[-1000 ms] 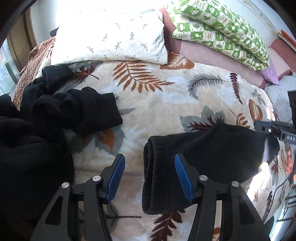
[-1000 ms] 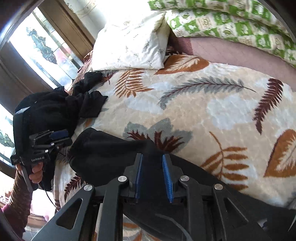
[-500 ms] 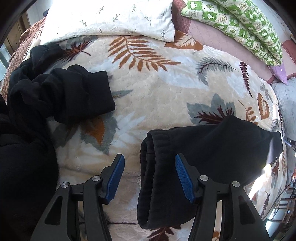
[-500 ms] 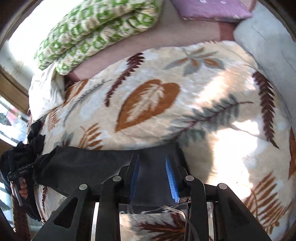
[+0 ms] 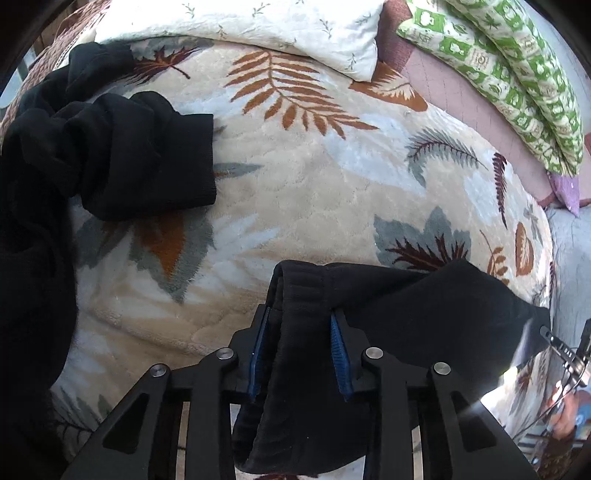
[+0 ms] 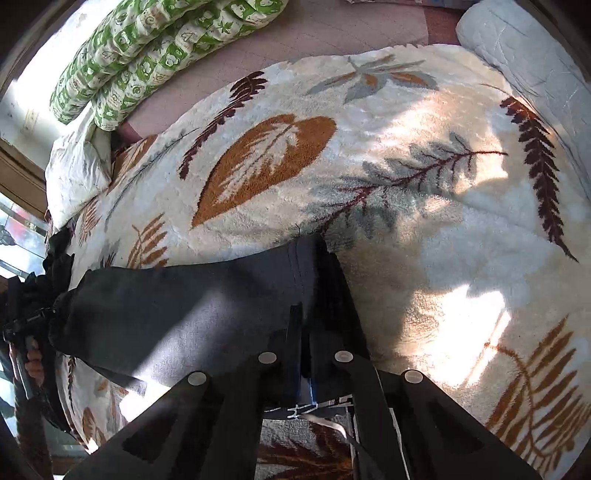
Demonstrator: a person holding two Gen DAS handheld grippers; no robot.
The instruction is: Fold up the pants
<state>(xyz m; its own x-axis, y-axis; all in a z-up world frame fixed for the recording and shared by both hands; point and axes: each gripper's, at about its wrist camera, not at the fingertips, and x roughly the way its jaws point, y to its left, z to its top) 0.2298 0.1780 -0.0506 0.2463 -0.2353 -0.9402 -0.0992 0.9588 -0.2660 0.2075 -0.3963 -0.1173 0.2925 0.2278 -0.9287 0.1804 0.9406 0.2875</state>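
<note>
On the leaf-print blanket, both tongs' tips vanish into black pants.

A home bedroom. Shown by a bed under a plush cream leaf-patterned blanket, a white sprigged pillow at its head edge, and a green-and-white rolled quilt along its far edge.

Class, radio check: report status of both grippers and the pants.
Left gripper clamped on pants waistband end. Right gripper shut on far end. Pants flat on blanket. Black clothes pile lies clear.

One pair of black pants, one white pillow, two green patterned cushions, one leaf-print blanket.
</note>
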